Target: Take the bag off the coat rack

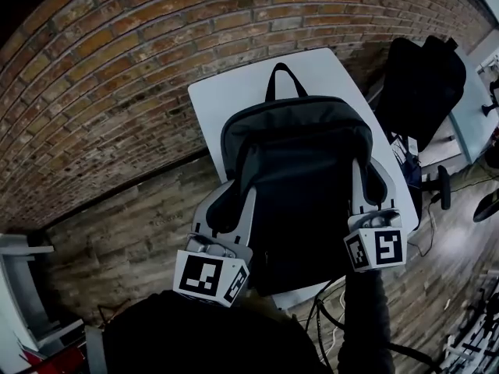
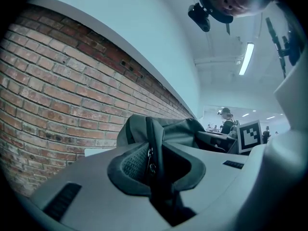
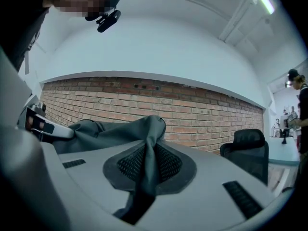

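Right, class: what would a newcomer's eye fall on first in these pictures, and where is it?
The dark backpack fills the middle of the head view, pinched on either side by the left gripper and the right gripper. Beneath it is a white table, beside a brick wall. A black chair stands at the right.

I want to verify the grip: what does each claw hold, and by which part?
Both hold the dark backpack: the left claw pinches a fabric fold at its left edge, the right claw one at its right edge.
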